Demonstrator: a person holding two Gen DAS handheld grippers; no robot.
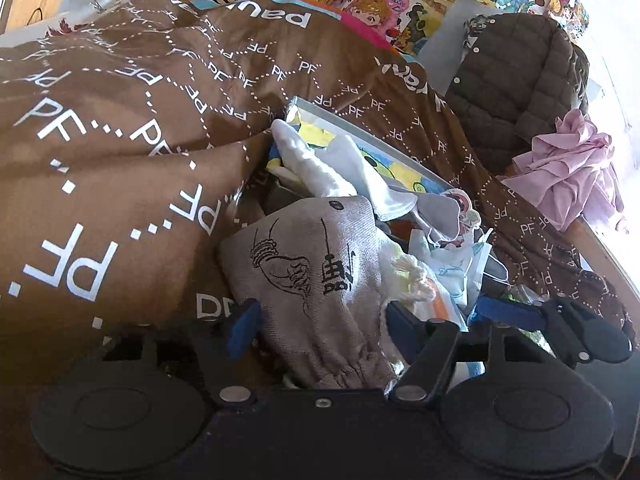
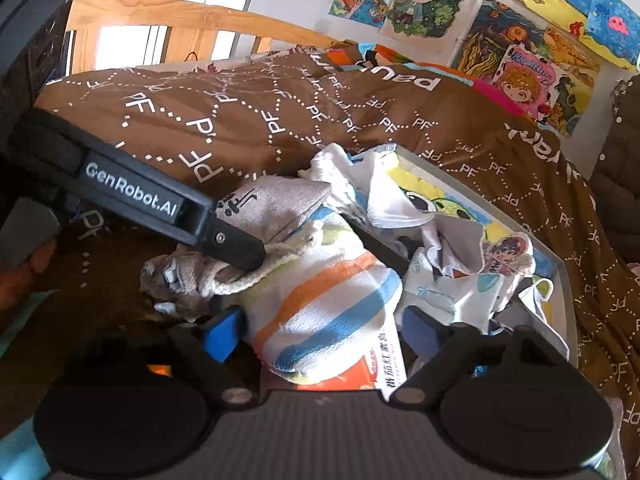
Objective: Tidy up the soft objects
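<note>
Between left claw (image 1: pixel 320 320) fingers: grey pouch (image 1: pixel 312 248)

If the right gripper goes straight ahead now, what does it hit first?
The striped pouch: it already sits between the open fingers of the right gripper, so pushing on would press into it. Beyond lies a pile of white cloths, though depth is unclear.
</note>
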